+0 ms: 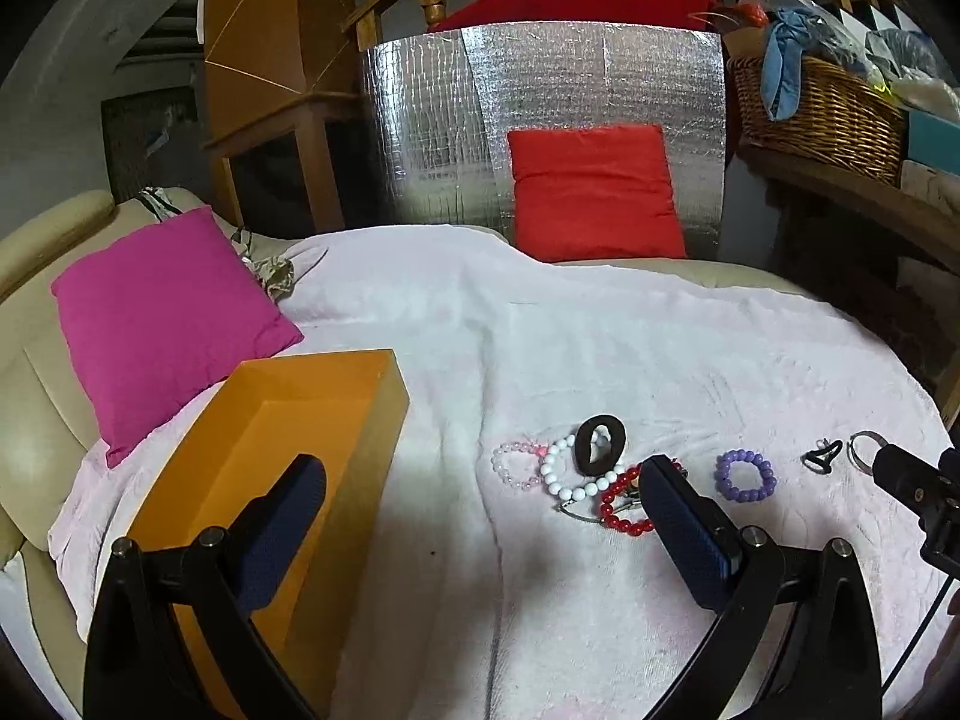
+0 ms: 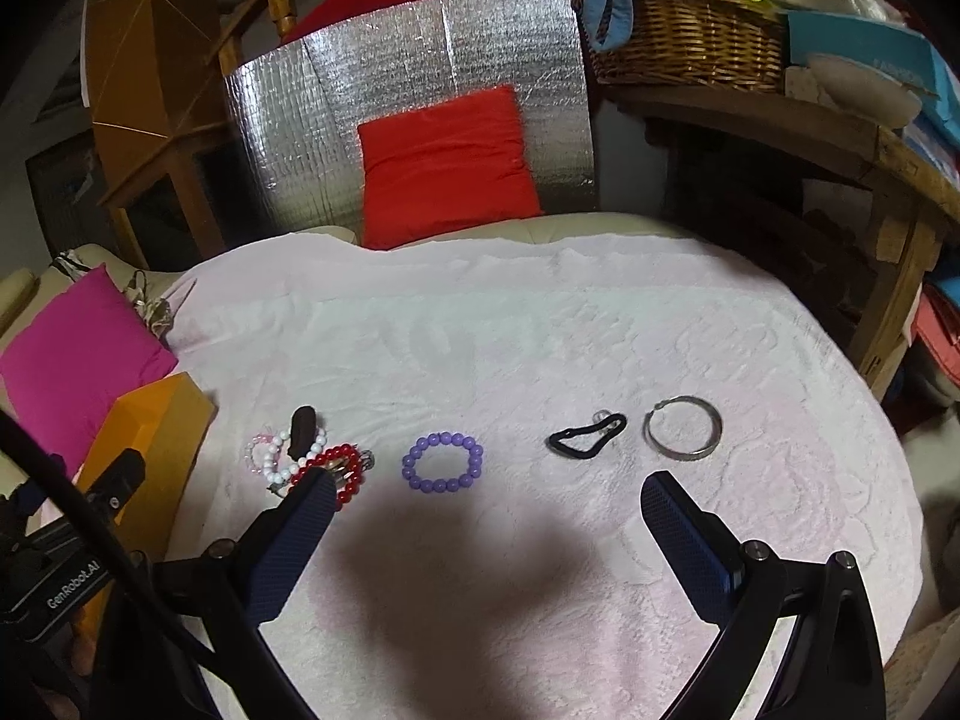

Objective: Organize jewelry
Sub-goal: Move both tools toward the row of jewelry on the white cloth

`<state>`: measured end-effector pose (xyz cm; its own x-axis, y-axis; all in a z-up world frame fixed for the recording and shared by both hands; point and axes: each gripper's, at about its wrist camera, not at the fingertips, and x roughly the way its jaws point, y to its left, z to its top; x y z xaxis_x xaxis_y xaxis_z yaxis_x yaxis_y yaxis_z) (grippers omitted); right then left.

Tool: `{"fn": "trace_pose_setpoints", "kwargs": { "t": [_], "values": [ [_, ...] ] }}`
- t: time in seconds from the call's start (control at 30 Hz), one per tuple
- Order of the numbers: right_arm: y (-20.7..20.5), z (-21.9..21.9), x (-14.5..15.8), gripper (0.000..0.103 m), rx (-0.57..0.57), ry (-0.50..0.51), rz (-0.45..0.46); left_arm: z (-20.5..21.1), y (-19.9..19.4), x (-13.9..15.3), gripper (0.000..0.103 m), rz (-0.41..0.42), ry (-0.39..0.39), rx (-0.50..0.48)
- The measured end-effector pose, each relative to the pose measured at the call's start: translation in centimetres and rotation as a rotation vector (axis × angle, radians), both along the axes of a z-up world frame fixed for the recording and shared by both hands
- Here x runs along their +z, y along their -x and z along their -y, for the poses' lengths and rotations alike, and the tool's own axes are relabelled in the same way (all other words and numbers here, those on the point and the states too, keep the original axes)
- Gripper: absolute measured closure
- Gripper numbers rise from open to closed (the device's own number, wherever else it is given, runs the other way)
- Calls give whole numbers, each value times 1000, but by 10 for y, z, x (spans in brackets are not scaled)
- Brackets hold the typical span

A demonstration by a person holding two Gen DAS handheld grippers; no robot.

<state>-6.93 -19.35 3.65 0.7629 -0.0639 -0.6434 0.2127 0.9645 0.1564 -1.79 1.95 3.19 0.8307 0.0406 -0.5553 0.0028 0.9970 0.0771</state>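
On the pale pink towel (image 1: 540, 330) lies a cluster of bracelets: pink beads (image 1: 515, 464), white beads (image 1: 567, 474), a dark oval bangle (image 1: 600, 443) and red beads (image 1: 624, 507). To their right sit a purple bead bracelet (image 2: 443, 461), a black loop (image 2: 587, 435) and a silver bangle (image 2: 683, 426). An open orange box (image 1: 282, 450) stands at the left. My left gripper (image 1: 483, 480) hovers open between the box and the cluster. My right gripper (image 2: 489, 495) hangs open just short of the purple bracelet, nothing between its fingers.
A magenta cushion (image 1: 162, 324) lies behind the box, a red cushion (image 1: 591, 192) leans on a silver foil panel (image 1: 432, 120). A wicker basket (image 2: 684, 36) of clutter stands on a wooden shelf at the right. Beige sofa cushions (image 1: 36, 360) border the towel's left edge.
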Motion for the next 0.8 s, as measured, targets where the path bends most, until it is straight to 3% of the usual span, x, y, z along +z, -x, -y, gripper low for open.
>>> {"fn": "trace_pose_setpoints", "kwargs": {
  "t": [0.43,0.8],
  "values": [
    [-8,-2,-2,0,57,-29,-3,3,-15,-8,0,-57,-72,9],
    [-12,-3,-4,0,79,-22,-6,2,-17,-13,0,-47,-57,9]
  ]
}}
